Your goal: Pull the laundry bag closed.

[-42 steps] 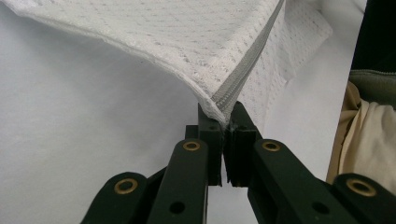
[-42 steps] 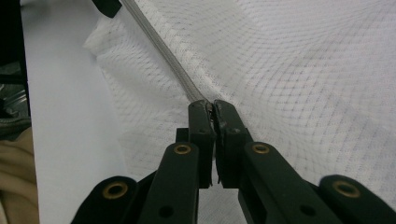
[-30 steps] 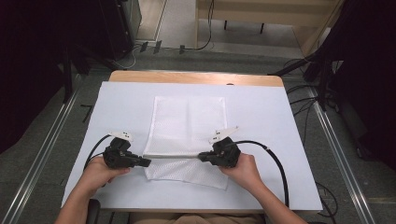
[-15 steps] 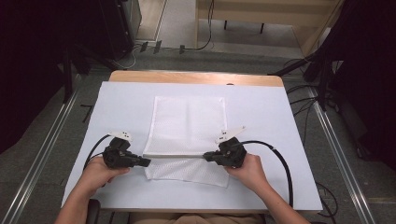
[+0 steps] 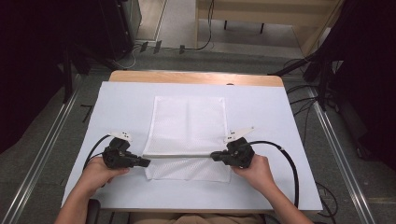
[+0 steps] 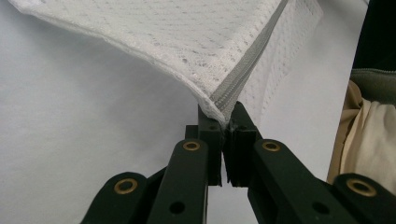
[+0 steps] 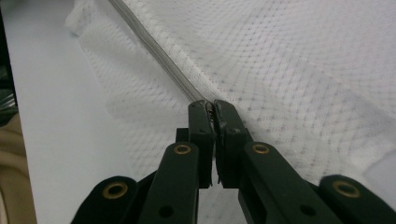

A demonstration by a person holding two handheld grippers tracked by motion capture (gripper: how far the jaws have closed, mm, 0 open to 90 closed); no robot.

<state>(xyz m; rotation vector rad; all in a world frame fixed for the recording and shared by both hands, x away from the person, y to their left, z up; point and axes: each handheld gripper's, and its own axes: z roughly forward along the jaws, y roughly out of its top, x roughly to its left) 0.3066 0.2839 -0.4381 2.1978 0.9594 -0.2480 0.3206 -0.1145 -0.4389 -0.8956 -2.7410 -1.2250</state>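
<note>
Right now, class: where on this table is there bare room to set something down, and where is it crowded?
Bare white table lies left of the mesh bag, right of it up to the edge, and along the far strip. The near middle is crowded: left gripper and right gripper clamp the bag's zipper edge.

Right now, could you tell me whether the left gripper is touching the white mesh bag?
Touching. In the left gripper view, the left gripper is shut on the zipper edge of the white mesh bag, with no gap.

White open-weave mesh cloth bag [image 5: 187,126], matt white table sheet [image 5: 121,102], wooden edge [image 5: 196,77]
</note>
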